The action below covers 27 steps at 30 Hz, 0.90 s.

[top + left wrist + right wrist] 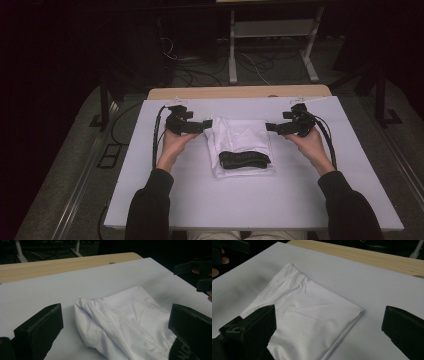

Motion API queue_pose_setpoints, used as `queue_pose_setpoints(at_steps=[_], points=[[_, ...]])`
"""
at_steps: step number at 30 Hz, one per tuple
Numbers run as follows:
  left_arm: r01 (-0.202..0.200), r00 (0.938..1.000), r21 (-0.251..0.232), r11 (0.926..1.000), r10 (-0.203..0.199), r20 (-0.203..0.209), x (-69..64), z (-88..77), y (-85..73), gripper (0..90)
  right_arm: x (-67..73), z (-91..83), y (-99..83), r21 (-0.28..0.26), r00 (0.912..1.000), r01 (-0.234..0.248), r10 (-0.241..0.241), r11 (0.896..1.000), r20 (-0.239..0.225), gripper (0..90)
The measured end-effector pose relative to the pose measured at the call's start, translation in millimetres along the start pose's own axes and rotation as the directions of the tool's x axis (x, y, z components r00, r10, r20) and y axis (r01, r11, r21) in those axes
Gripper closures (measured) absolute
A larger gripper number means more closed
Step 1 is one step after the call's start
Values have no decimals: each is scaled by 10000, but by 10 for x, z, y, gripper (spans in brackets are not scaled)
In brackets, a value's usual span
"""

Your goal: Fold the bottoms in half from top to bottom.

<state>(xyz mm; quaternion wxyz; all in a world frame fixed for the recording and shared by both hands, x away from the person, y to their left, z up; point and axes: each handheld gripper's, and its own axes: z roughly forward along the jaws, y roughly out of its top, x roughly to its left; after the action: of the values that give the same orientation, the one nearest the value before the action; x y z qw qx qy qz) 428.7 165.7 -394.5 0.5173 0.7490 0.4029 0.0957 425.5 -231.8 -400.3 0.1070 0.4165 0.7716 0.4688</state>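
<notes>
A folded white garment lies in the middle of the white board, its black waistband at the near end. My left gripper hovers at the garment's far left corner, jaws open and pointing right, with nothing held. My right gripper is at the far right corner, open and pointing left, holding nothing. In the left gripper view the wide jaws of my left gripper frame the garment. In the right gripper view my right gripper stands over the garment and its folded edge.
The board rests on a wooden table whose far edge shows beyond it. A metal stand and loose cables are on the dark floor behind. Bare board lies on both sides of the garment and in front of it.
</notes>
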Motion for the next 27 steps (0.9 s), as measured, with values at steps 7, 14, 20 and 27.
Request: queue_pose_setpoints(at_steps=[7, 14, 20, 27], points=[[-99, 9999, 39, 9999, 99, -96, 2, -140, -83, 0, 39, -116, -33, 46, 9999, 157, -157, 9999, -66, 0], [-160, 9998, -134, 9998, 158, -141, -12, -298, -105, 0, 77, -245, -101, 31, 9996, 262, -261, 9997, -53, 0], [-338, 9993, -402, 9986, 331, -186, -46, -415, -136, 0, 104, -366, -173, -98, 9996, 276, -277, 9996, -102, 0], [-587, 9982, -300, 9978, 589, 85, -138, -493, -184, 0, 140, -466, -276, 57, 9994, 334, -334, 9994, -43, 0]])
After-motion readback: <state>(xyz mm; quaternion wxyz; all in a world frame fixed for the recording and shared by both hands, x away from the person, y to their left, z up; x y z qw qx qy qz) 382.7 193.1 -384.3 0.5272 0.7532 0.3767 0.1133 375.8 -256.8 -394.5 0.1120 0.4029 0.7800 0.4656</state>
